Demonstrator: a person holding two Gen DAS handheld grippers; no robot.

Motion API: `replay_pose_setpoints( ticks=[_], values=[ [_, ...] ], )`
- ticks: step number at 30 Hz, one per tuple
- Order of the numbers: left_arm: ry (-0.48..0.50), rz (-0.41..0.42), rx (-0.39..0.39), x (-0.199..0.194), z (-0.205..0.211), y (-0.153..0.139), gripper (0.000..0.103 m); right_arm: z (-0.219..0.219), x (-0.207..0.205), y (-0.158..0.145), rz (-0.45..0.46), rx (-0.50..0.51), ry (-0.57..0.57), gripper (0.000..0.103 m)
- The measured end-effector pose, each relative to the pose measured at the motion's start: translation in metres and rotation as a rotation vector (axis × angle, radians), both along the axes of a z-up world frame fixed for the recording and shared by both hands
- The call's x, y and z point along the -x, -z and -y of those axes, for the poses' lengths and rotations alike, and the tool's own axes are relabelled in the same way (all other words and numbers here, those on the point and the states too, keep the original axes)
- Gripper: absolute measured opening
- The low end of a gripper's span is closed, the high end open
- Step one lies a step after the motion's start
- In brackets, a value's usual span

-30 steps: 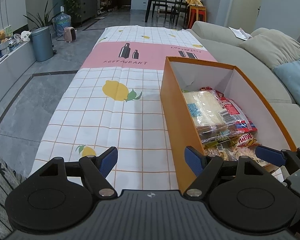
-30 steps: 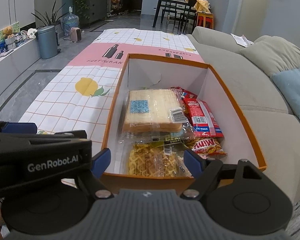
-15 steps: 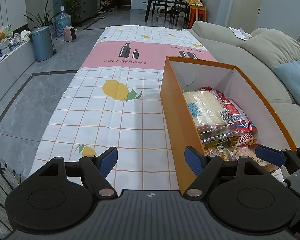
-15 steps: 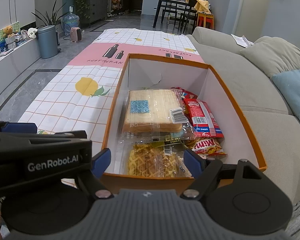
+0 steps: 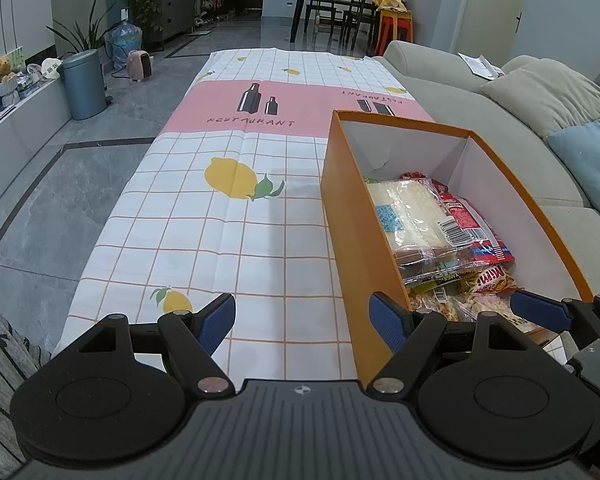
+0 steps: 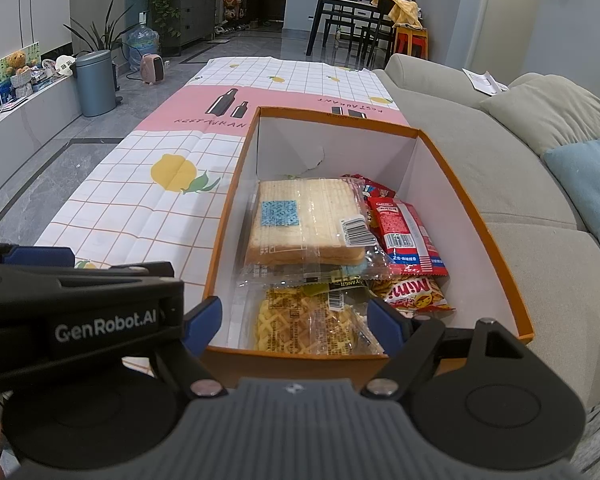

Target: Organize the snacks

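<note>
An orange box (image 6: 496,240) with a white inside stands on the checked tablecloth (image 5: 204,240); it also shows in the left wrist view (image 5: 352,216). Inside lie a wrapped sandwich (image 6: 304,220), a red packet (image 6: 408,232), a "Mimi" packet (image 6: 416,294) and a yellow waffle packet (image 6: 312,320). My right gripper (image 6: 294,322) is open and empty at the box's near wall. My left gripper (image 5: 302,320) is open and empty over the cloth, left of the box. The right gripper's blue finger (image 5: 540,312) shows in the left wrist view.
A grey sofa (image 6: 480,140) with cushions runs along the right of the table. A blue bin (image 5: 84,80) and plants stand on the floor at the left. A dining table with chairs (image 5: 340,0) is far behind.
</note>
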State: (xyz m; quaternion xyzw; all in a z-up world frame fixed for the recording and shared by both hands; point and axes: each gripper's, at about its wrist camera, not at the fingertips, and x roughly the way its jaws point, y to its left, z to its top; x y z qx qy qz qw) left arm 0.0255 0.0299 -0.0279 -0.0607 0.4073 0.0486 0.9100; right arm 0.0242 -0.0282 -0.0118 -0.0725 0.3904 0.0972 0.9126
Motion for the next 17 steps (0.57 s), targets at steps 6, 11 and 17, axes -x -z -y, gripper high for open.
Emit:
replay_pose_setpoints(
  ticks=[6,11,17],
  values=[
    [0.0,-0.002,0.001,-0.0014,-0.0005,0.0005,0.09,0.0,0.0,-0.0001,0.0,0.0,0.0,0.078],
    [0.0,-0.001,0.0,-0.0008,-0.0002,0.0006,0.09,-0.0001,0.0,0.0003,0.0,0.0,0.0,0.078],
    [0.002,0.001,-0.006,-0.0006,0.0004,0.0,0.09,-0.0002,0.0001,0.0003,0.0,0.001,-0.001,0.078]
  ],
)
